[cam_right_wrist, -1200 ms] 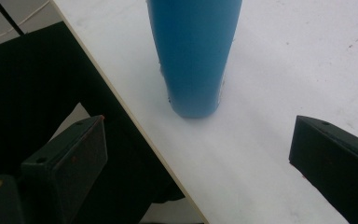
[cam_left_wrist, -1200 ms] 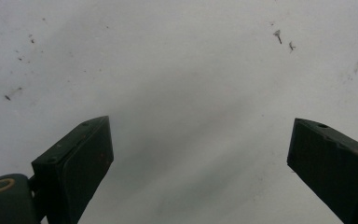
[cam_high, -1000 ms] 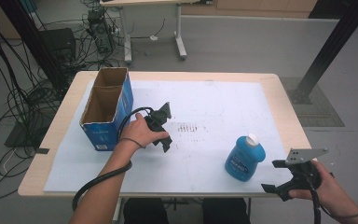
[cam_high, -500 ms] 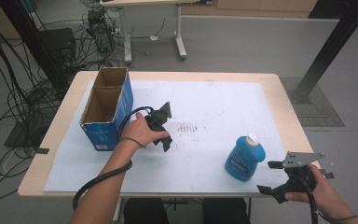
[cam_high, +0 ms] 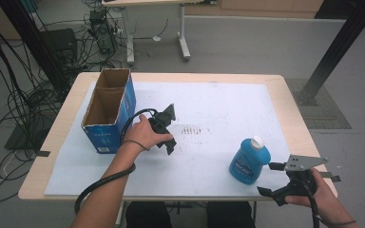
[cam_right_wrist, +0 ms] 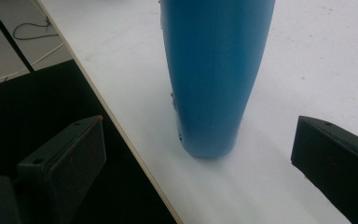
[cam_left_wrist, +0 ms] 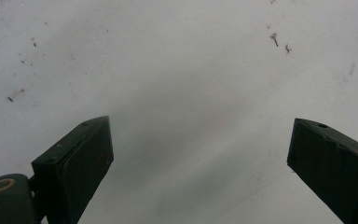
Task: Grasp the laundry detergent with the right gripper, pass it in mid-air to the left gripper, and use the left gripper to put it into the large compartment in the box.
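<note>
The right gripper (cam_high: pixel 272 179), jaws wide and empty, is lining up on the bottle (cam_high: pixel 249 160) standing near the table's (cam_high: pixel 294 118) front edge, and should be squaring up low before closing.

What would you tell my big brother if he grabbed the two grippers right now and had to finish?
Left gripper: open, holding nothing, jaws down over the white sheet, beside the open cardboard box.
Right gripper: open, holding nothing, at the table's near right edge, pointed at the blue bottle, not touching it.
The bottle stands upright with its white cap on.
Done: nothing picked up yet.
Left: probably close on the bottle and carry it to the box.
</note>
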The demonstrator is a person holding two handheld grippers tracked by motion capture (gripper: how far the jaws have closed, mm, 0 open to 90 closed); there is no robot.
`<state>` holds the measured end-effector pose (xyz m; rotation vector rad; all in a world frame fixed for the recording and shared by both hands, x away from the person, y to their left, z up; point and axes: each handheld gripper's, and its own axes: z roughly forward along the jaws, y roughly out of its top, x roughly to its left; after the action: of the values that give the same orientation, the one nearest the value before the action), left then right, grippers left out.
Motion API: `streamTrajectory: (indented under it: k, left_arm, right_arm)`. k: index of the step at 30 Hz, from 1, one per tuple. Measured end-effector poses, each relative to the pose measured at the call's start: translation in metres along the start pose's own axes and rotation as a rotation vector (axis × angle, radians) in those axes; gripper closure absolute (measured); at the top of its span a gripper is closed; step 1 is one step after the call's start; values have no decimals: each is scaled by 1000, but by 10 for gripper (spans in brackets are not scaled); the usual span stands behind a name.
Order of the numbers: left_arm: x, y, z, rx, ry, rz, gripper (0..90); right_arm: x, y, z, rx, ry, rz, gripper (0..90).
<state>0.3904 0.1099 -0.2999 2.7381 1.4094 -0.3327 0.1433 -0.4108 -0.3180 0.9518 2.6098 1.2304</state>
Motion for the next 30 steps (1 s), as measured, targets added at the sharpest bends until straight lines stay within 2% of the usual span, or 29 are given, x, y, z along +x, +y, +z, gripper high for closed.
streamTrajectory:
  k: [22,30]
  left_arm:
    - [0,0,-1,1,6,-4,73]
    - [0,1,0,2,3,-7,73]
  right_arm:
    - [0,-17,20,-99,14,17,25]
    - [-1,-19,24,-113,0,33,22]
